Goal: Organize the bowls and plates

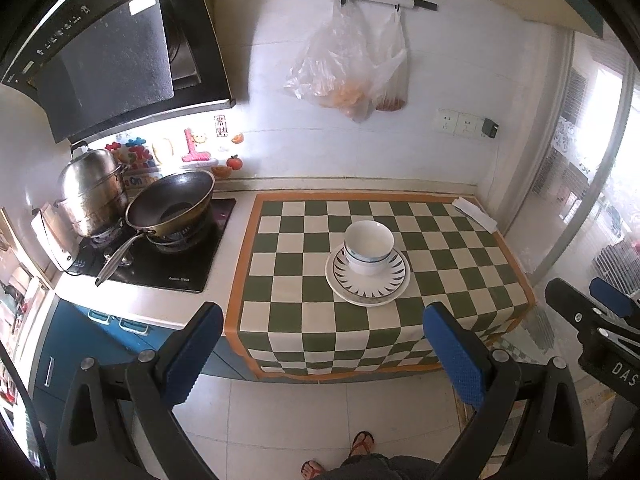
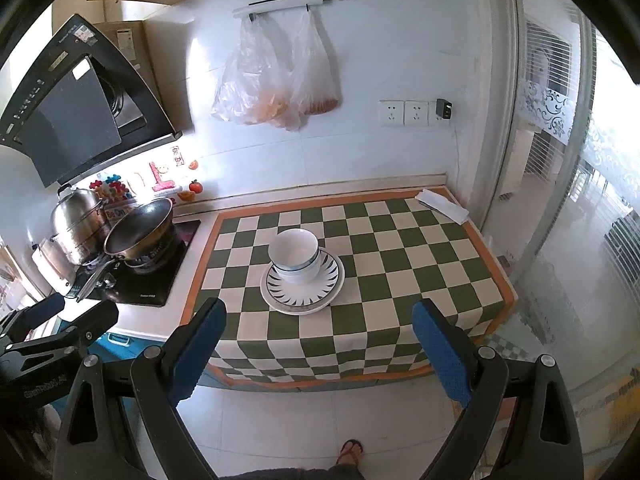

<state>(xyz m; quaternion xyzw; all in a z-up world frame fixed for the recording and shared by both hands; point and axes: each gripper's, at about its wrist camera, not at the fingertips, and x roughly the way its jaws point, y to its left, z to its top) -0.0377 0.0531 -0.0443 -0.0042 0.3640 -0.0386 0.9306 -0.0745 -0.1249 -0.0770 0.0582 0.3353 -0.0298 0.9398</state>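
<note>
A white bowl (image 1: 369, 247) with a blue band stands on a white plate (image 1: 368, 286) with dark leaf marks on its rim. They sit mid-counter on a green and white checked cloth (image 1: 304, 276). The bowl (image 2: 295, 255) and plate (image 2: 302, 295) also show in the right wrist view. My left gripper (image 1: 322, 344) is open and empty, held back from the counter's front edge above the floor. My right gripper (image 2: 318, 340) is open and empty, likewise back from the counter. The right gripper also shows in the left wrist view (image 1: 600, 316), at the right edge.
A wok (image 1: 170, 208) and a steel steamer pot (image 1: 90, 196) stand on the stove at the left. A folded white cloth (image 1: 476, 213) lies at the counter's back right corner. Plastic bags (image 1: 352, 68) hang on the wall. A glass door (image 2: 568, 200) is at the right.
</note>
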